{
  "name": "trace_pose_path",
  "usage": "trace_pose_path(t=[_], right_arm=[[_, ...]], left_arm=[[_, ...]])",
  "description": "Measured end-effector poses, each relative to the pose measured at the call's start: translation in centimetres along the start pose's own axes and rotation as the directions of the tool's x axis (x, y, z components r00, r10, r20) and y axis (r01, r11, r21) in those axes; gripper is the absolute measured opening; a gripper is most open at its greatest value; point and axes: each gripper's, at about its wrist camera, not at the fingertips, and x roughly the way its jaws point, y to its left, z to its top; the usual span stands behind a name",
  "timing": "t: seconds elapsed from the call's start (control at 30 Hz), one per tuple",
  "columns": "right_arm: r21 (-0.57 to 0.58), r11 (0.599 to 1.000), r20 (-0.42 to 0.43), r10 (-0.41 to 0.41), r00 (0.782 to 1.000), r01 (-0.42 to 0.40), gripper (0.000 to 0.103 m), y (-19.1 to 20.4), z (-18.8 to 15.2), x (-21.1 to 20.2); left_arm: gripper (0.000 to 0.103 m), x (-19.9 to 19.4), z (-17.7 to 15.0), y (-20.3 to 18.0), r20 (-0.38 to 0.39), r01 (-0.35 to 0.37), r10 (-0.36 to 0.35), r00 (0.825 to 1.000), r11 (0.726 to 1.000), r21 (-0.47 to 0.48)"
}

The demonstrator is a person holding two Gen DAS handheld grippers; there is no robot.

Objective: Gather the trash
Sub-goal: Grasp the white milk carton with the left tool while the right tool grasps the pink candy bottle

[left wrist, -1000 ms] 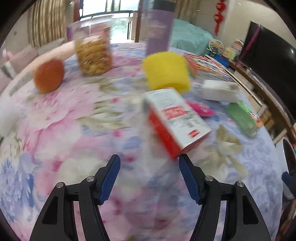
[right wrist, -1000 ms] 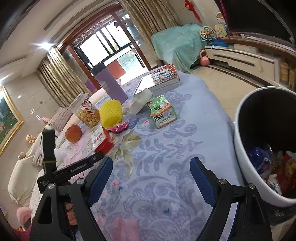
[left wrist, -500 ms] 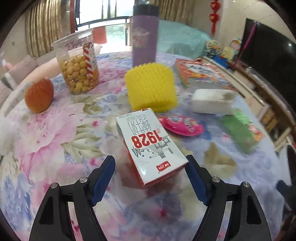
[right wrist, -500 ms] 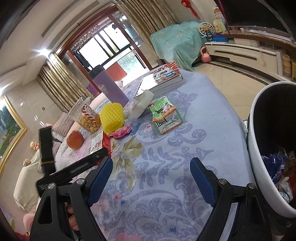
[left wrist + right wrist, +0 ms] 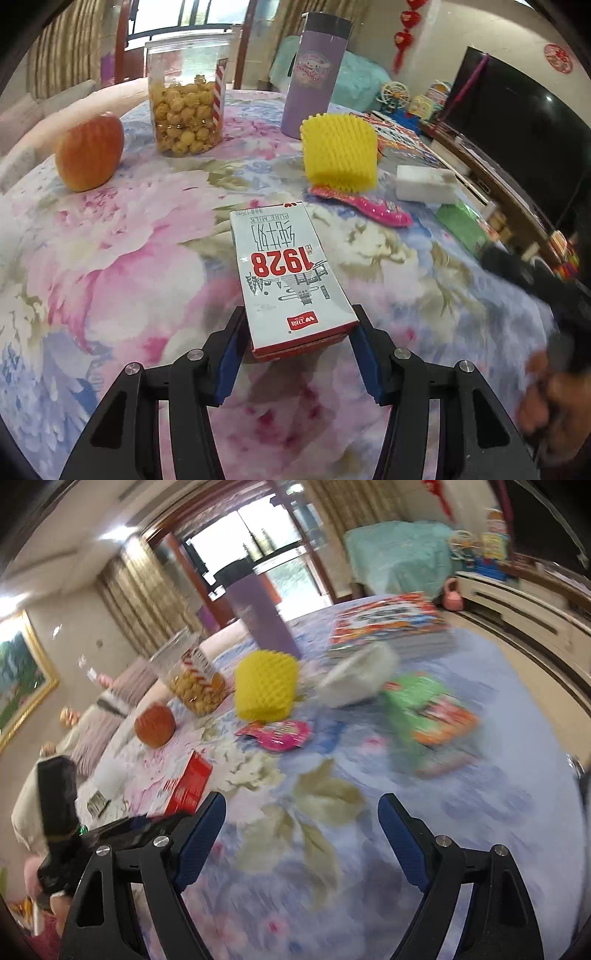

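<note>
Round table under a floral pink-and-blue cloth [image 5: 122,258] fills both views. On it, by size: a stack of red-and-white picture books [image 5: 391,624] at the far edge; a tall lilac insulated bottle with a dark lid [image 5: 314,74]; a clear plastic jar of golden puffed snacks [image 5: 186,99]; a yellow foam-mesh fruit sleeve [image 5: 340,153] just in front of the bottle; an orange-red apple [image 5: 90,151] to the left of the jar; a white rectangular block [image 5: 424,184]; a green snack packet [image 5: 424,709], blurred.

Task item: white-and-red milk carton marked "1928" [image 5: 288,273], lying flat on the cloth near the table's centre. A pink foil wrapper [image 5: 365,206] lies beyond it, touching the sleeve's base.

Left gripper [image 5: 295,354]: jaws closing, carton's near end between the blue pads [image 5: 229,362]; a gap shows on each side, no contact yet.

Right gripper [image 5: 297,834]: jaws wide apart, nothing between them, only cloth below. View is motion-blurred.
</note>
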Motion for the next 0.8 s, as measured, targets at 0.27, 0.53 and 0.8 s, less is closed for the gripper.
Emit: trace_pose_path(t=[0.27,0.53,0.8], right_arm=[[-0.188,0.981,-0.064,-0.052,0.997,0.039,0.085,3.0,3.5,6.6],[-0.273,0.960,-0.154,-0.110,0.982,0.065,0.056,4.0,4.2,11.2],[-0.237,0.971,-0.135,-0.073,0.988,0.039,0.051,4.1,2.5,8.2]], left_arm=[[0.054,-1.1,-0.8,2.2,0.029,-0.038,0.040,0.999,0.997,-0.070],[0.058,-0.9,-0.9,1.4,0.027,-0.145,0.148,0.989,0.985,-0.091],[0.067,-0.9,-0.8,1.7,0.030,-0.164,0.169,0.985,0.979,-0.124]])
